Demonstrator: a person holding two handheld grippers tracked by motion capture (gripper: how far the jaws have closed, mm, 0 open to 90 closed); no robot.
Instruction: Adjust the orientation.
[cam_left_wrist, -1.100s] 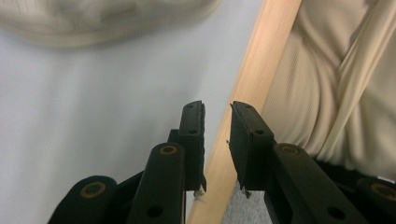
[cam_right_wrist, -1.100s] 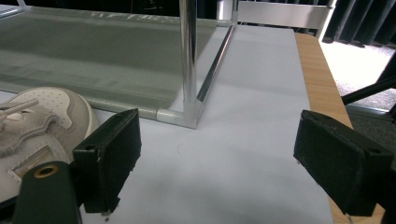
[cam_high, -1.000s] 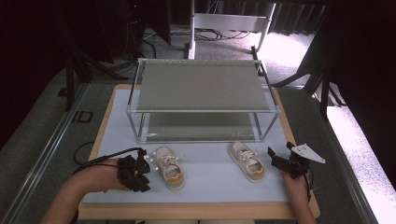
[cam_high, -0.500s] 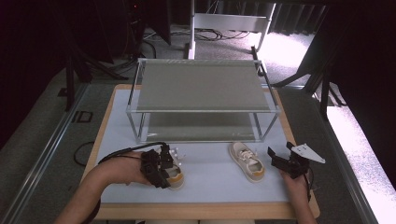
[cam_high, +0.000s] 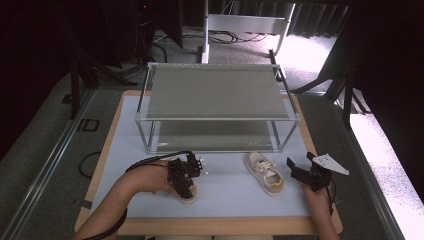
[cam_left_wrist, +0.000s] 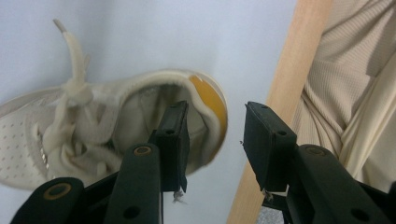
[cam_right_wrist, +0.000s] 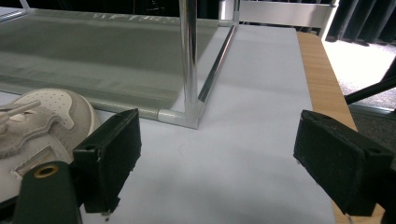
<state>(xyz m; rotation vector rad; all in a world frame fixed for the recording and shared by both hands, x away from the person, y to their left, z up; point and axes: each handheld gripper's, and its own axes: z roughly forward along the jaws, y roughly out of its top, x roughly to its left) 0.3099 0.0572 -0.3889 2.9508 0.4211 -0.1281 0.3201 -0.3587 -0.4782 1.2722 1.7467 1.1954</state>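
Observation:
Two cream low-top shoes lie on the white mat in front of a metal shelf rack (cam_high: 215, 95). My left gripper (cam_high: 185, 186) sits over the left shoe (cam_high: 190, 196) and points back toward the person. In the left gripper view my left gripper (cam_left_wrist: 215, 135) is open and straddles the heel of that shoe (cam_left_wrist: 93, 121): one jaw is inside the opening, the other outside the yellow-lined heel. The right shoe (cam_high: 264, 172) lies apart, toe toward the rack. My right gripper (cam_high: 302, 175) hovers just right of it, wide open and empty (cam_right_wrist: 226, 168), with the shoe's toe (cam_right_wrist: 46, 112) at its left.
The rack has a grey top shelf and a lower shelf (cam_right_wrist: 93, 56); its chrome corner post (cam_right_wrist: 189, 60) stands just ahead of the right gripper. The wooden table edge (cam_left_wrist: 285, 102) and the person's beige clothing lie close behind the left shoe's heel.
My left gripper has moved right from beside the left shoe onto it, with its jaws now around the heel. The right gripper and right shoe have stayed put.

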